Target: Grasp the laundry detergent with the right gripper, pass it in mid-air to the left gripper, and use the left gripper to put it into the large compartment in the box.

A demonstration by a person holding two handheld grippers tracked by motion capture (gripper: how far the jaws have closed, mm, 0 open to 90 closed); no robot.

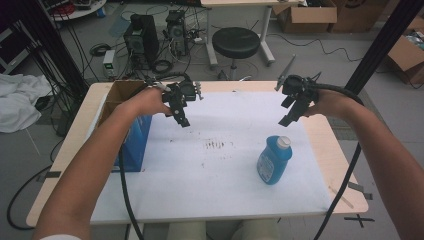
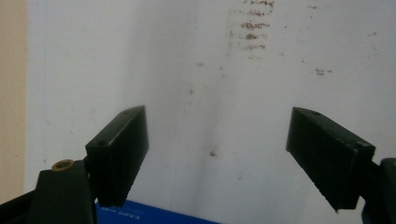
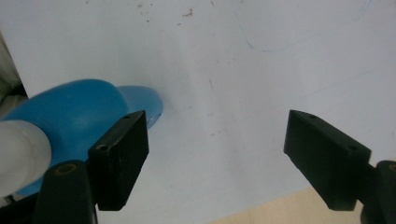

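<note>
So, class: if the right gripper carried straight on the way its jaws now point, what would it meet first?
Probably the white sheet on the table: the open right gripper frames bare sheet, with the blue bottle just off to one side.

We see white sheet (image 1: 215, 175) on table (image 1: 340, 165), brown smudges (image 1: 218, 145) mid-sheet, blue box (image 1: 134, 142) at left edge, black stool (image 1: 236, 42) beyond, cardboard boxes (image 1: 307, 15) behind.
</note>
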